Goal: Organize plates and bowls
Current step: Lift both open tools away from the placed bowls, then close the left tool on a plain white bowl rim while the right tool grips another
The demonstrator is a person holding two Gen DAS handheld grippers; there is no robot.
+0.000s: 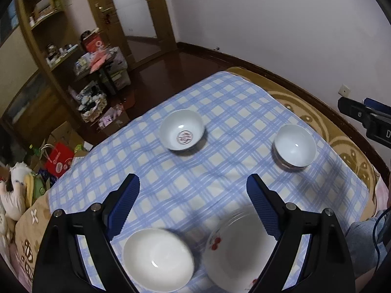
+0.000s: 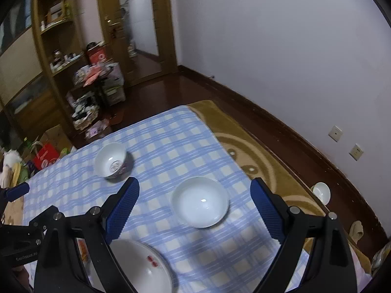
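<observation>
On the blue-checked cloth [image 1: 220, 112] lie several dishes. A white bowl with a red mark inside [image 1: 182, 134] [image 2: 111, 163] sits far left, tilted. A plain white bowl with a dark outside [image 1: 294, 146] [image 2: 200, 201] sits to its right. Nearest the left gripper are a white shallow dish [image 1: 157, 261] and a cherry-patterned plate [image 1: 239, 251] [image 2: 141, 268], side by side. My left gripper [image 1: 193, 183] hovers open above the cloth, holding nothing. My right gripper [image 2: 194, 185] is open and empty, with the plain bowl lying below and between its fingers.
A small white bowl [image 2: 321, 193] rests at the right edge of the brown patterned blanket [image 2: 244, 151]. Beyond the bed are dark wood floor, cluttered shelves [image 1: 44, 36], boxes and a doorway. Soft toys [image 1: 14, 190] and a red bag [image 1: 58, 158] lie at the left.
</observation>
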